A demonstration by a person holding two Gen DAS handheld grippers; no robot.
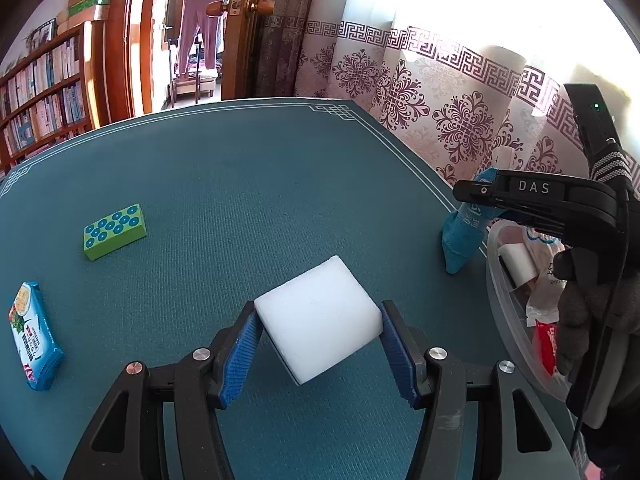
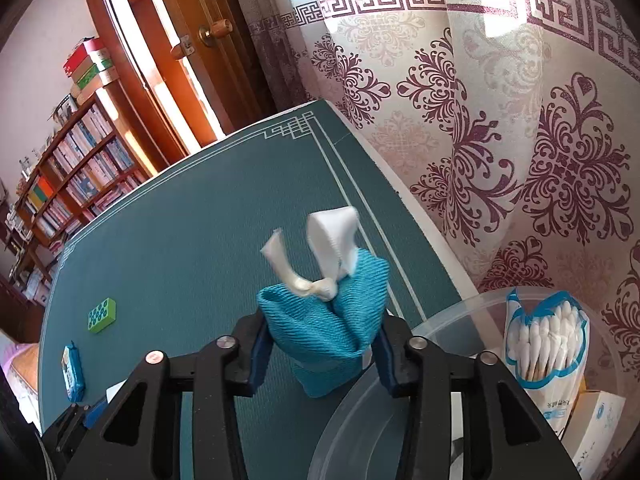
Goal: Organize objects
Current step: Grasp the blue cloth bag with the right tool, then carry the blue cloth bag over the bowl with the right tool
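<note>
My left gripper [image 1: 320,340] is shut on a white foam block [image 1: 316,316], held just above the teal table mat [image 1: 240,184]. My right gripper [image 2: 322,354] is shut on a rolled teal cloth [image 2: 328,320] tied with a white ribbon [image 2: 320,248]; in the left wrist view that cloth [image 1: 464,228] hangs from the right gripper at the far right, beside a clear plastic bin [image 1: 504,312]. A green block with blue dots [image 1: 114,232] and a blue snack packet [image 1: 34,336] lie on the mat at the left.
The clear bin [image 2: 360,420] at the table's right edge holds a bag of cotton swabs [image 2: 544,340], small boxes and packets. A patterned curtain [image 2: 520,140] hangs close behind. A bookshelf [image 1: 44,88] and a wooden door [image 1: 240,28] stand beyond the table.
</note>
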